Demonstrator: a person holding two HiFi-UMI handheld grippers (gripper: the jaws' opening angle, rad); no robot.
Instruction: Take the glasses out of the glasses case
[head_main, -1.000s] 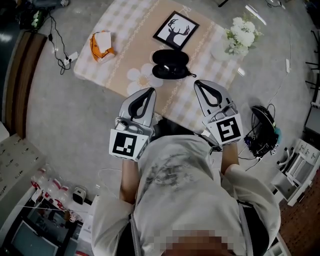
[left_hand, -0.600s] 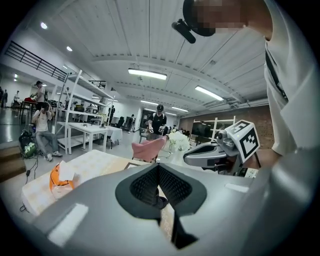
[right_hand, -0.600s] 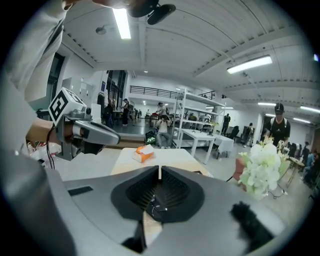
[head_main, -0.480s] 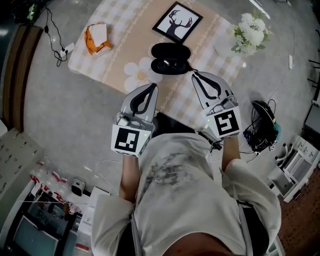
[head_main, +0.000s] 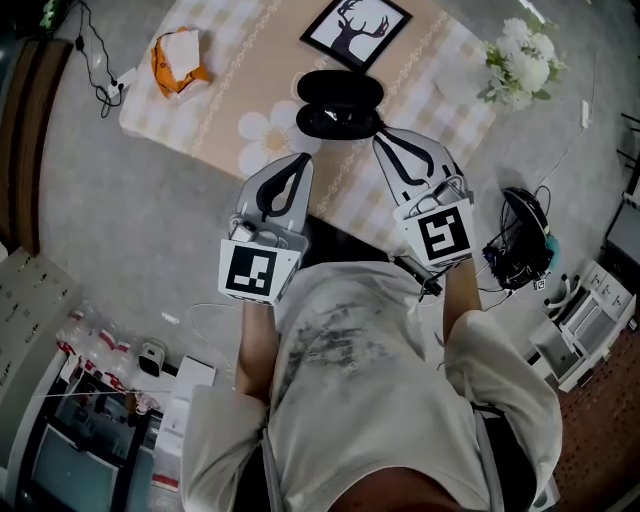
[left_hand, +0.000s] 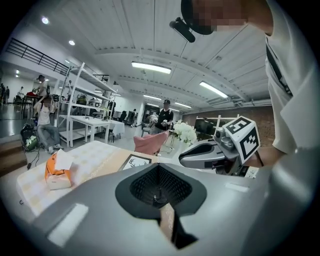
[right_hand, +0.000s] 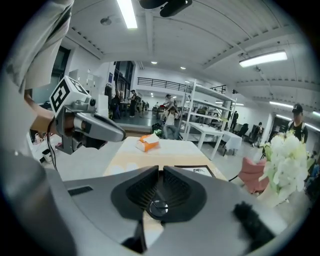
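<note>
The black glasses case (head_main: 339, 103) lies open on the table, its two halves side by side; a glint in the nearer half looks like the glasses, but I cannot make them out clearly. My left gripper (head_main: 297, 162) is over the table's near edge, short of the case and to its left, jaws shut on nothing. My right gripper (head_main: 384, 141) is shut too, its tip just right of the case's near half. In the left gripper view the jaws (left_hand: 159, 166) meet with nothing between them. The right gripper view shows its jaws (right_hand: 160, 171) likewise closed.
The table (head_main: 215, 95) wears a checked cloth with a daisy print. A framed deer picture (head_main: 357, 20) lies beyond the case, an orange tissue pack (head_main: 174, 58) at far left, white flowers (head_main: 524, 58) at right. Cables and headphones (head_main: 516, 250) lie on the floor at right.
Both grippers have moved forward toward the case; the right tip now reaches its near half. The view has shifted, so the table sits higher and further left in frame.
</note>
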